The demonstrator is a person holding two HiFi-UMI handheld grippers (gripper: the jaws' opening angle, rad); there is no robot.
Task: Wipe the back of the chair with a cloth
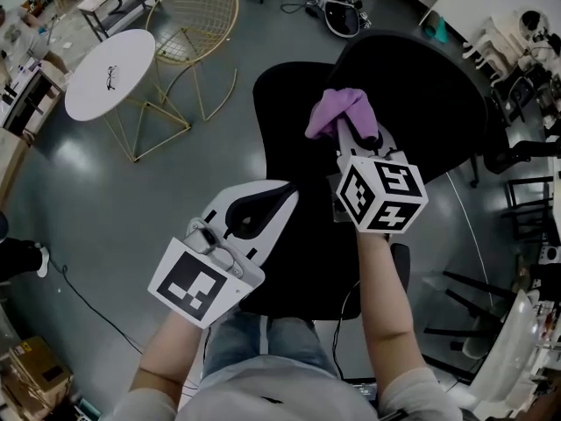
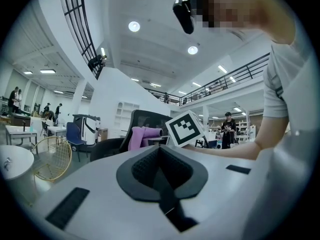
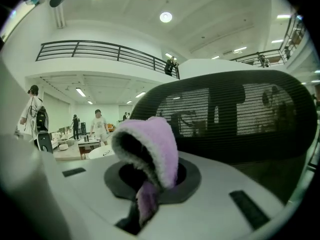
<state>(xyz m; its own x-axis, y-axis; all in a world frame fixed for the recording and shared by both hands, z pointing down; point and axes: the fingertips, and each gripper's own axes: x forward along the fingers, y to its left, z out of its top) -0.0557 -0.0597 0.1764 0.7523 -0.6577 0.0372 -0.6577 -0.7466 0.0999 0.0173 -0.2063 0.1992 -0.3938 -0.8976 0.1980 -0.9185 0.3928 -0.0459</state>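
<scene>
R gripper clamps cloth | L gripper closed, empty

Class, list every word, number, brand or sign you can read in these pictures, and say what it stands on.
No words, numbers or brands are readable anywhere.
Marker cube on the right gripper: black-and-white square patterns, no letters.
Marker cube on the left gripper: a square pattern, no letters.
Purple cloth: no label shows.

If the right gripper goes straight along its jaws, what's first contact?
Most likely the chair's black mesh back, dead ahead. The purple cloth clamped in the right gripper sticks out past the jaws, so it should touch first. Gap unclear.
</scene>
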